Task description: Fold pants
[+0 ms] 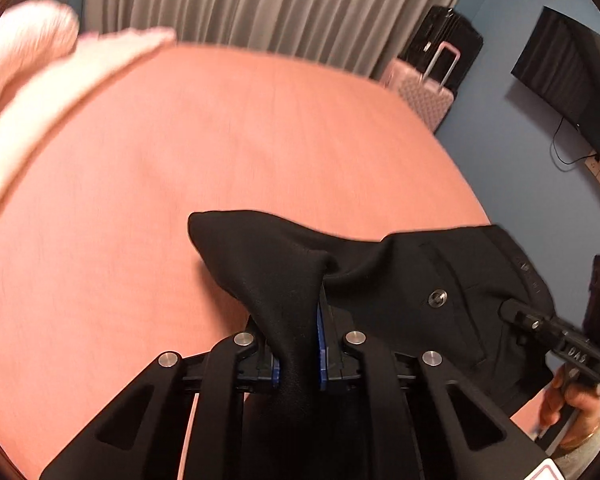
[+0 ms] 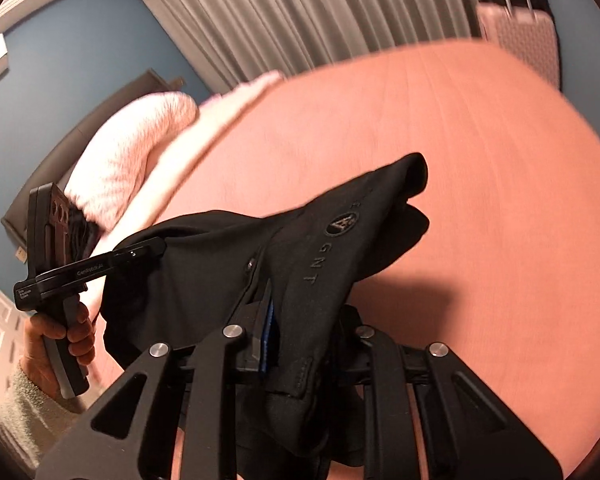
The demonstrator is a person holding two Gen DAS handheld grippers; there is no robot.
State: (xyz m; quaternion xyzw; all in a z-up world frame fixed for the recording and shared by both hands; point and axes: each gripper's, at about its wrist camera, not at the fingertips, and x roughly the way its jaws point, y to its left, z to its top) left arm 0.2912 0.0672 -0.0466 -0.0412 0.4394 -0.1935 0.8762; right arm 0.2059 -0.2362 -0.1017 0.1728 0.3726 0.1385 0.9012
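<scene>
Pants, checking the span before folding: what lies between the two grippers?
In the left wrist view, only black pants stretch from the left gripper to the right gripper; both clamp the cloth.

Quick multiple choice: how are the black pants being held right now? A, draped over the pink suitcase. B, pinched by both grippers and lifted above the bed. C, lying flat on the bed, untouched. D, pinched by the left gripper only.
B: the left gripper is shut on a bunch of the black pants, the right gripper clamps the fabric too, and the cloth hangs above the bed.
</scene>
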